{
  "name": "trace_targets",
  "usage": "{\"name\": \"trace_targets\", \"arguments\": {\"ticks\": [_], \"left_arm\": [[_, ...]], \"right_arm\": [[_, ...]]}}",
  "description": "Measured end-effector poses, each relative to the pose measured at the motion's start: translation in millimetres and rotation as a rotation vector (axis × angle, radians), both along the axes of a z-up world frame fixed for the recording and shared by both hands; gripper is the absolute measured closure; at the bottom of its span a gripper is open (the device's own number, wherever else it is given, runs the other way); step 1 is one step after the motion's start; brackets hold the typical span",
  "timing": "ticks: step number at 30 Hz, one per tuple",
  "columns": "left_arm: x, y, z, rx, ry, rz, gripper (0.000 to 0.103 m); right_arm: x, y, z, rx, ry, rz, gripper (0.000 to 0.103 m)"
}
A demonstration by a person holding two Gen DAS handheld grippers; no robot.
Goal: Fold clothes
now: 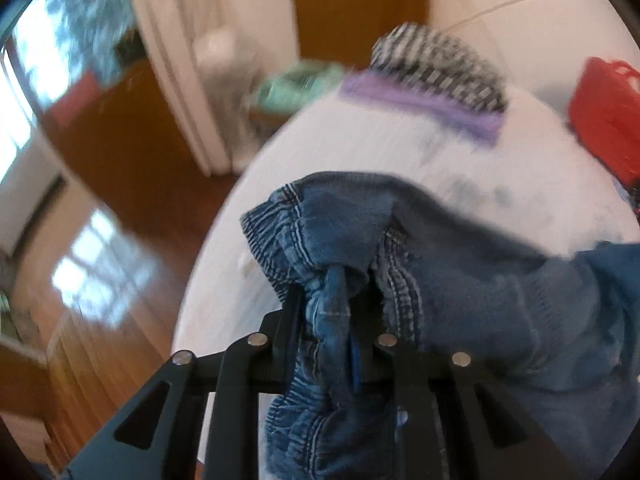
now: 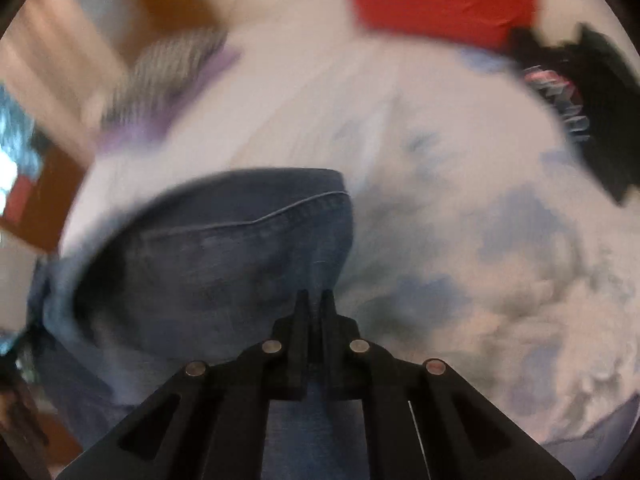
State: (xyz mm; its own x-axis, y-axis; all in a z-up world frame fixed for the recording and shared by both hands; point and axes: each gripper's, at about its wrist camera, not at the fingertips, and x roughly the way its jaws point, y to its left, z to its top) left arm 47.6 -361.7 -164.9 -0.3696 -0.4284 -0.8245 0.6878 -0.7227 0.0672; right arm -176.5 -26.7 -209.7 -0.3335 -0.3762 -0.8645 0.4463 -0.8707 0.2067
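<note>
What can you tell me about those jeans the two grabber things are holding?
The jeans are small, blue denim with pale stitching and a gathered elastic waistband. The left gripper is shut on a bunched part of that waistband; the right gripper pinches a smoother panel with a curved seam. They look lifted and crumpled, not yet folded, over the white, blue-smudged cloth. Both views are motion-blurred, so the legs cannot be made out.
</note>
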Motion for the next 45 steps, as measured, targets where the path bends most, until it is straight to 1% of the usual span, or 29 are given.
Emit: {"name": "trace_targets", "arguments": {"ticks": [2,4,5,7,8,9,10,11,12,13,14,15,16,17,19,20,21,22,24,26,30,34,37,38,40,42,43,44,45], "left_arm": [[-15,14,28,-0.037,0.063,-0.058,0.083],[-33,29,55,-0.061,0.13,-0.124,0.084],[-46,39,68,-0.059,0.167,-0.165,0.084],[-70,59,89,-0.109,0.212,-0.218,0.084],[-84,67,97,-0.12,0.23,-0.247,0.084],[-100,75,104,-0.12,0.244,-0.274,0.084],[-119,79,101,-0.078,0.236,-0.297,0.084],[-138,82,99,-0.036,0.228,-0.319,0.084],[-155,86,95,0.006,0.216,-0.341,0.084],[-167,88,87,0.045,0.189,-0.36,0.084],[-178,90,78,0.08,0.162,-0.378,0.083],[-184,92,70,0.096,0.138,-0.388,0.081],[-189,95,60,0.109,0.113,-0.395,0.067],[-194,98,50,0.121,0.089,-0.402,0.043],[-198,102,35,0.124,0.042,-0.408,0.017],[-201,104,28,0.12,0.017,-0.41,0.017],[-204,105,22,0.116,-0.007,-0.412,0.017],[-207,101,16,0.112,-0.03,-0.41,0.017],[-214,93,5,0.118,-0.07,-0.398,0.017],[-221,84,-7,0.133,-0.105,-0.38,0.017],[-238,73,-28,0.136,-0.165,-0.374,0.017],[-249,72,-53,0.147,-0.228,-0.389,0.017],[-253,74,-74,0.143,-0.283,-0.398,0.017],[-253,75,-80,0.145,-0.294,-0.4,0.015],[-250,74,-81,0.147,-0.273,-0.39,0.015],[-246,69,-82,0.188,-0.253,-0.366,0.015],[-245,68,-80,0.228,-0.242,-0.366,0.031],[-244,68,-79,0.258,-0.237,-0.365,0.052],[-245,72,-75,0.245,-0.259,-0.365,0.064]], "right_arm": [[-2,45,41,-0.02,0.115,-0.103,0.098],[-3,104,85,-0.053,0.221,-0.228,0.098],[-2,129,102,-0.049,0.265,-0.284,0.098],[2,185,134,-0.015,0.362,-0.401,0.098],[4,212,146,0.003,0.399,-0.455,0.098],[6,239,159,0.021,0.436,-0.51,0.099],[5,267,167,0.029,0.451,-0.552,0.099],[2,291,167,0.019,0.433,-0.572,0.099],[-1,307,161,0.001,0.41,-0.58,0.098],[-5,324,151,-0.001,0.362,-0.591,0.095],[-7,340,135,0.009,0.293,-0.605,0.092],[-5,353,118,0.01,0.234,-0.617,0.083],[-4,367,101,0.012,0.175,-0.628,0.077],[-2,378,82,0.008,0.115,-0.639,0.074],[2,401,56,-0.01,0.026,-0.659,0.06],[2,404,41,-0.016,-0.023,-0.67,0.055],[2,409,29,-0.028,-0.064,-0.683,0.044],[3,415,21,-0.045,-0.098,-0.696,0.041],[5,426,7,-0.101,-0.164,-0.727,0.04],[-5,438,-4,-0.15,-0.234,-0.763,0.04],[-40,454,-16,-0.176,-0.339,-0.821,0.04],[-72,462,-29,-0.181,-0.401,-0.876,0.037],[-89,461,-42,-0.139,-0.423,-0.884,0.037],[-93,459,-47,-0.128,-0.426,-0.885,0.037],[-98,456,-57,-0.119,-0.427,-0.889,0.037],[-103,453,-66,-0.117,-0.432,-0.888,0.037],[-104,449,-71,-0.12,-0.44,-0.875,0.047],[-106,444,-69,-0.124,-0.432,-0.854,0.053],[-107,439,-59,-0.138,-0.399,-0.828,0.08]]}}
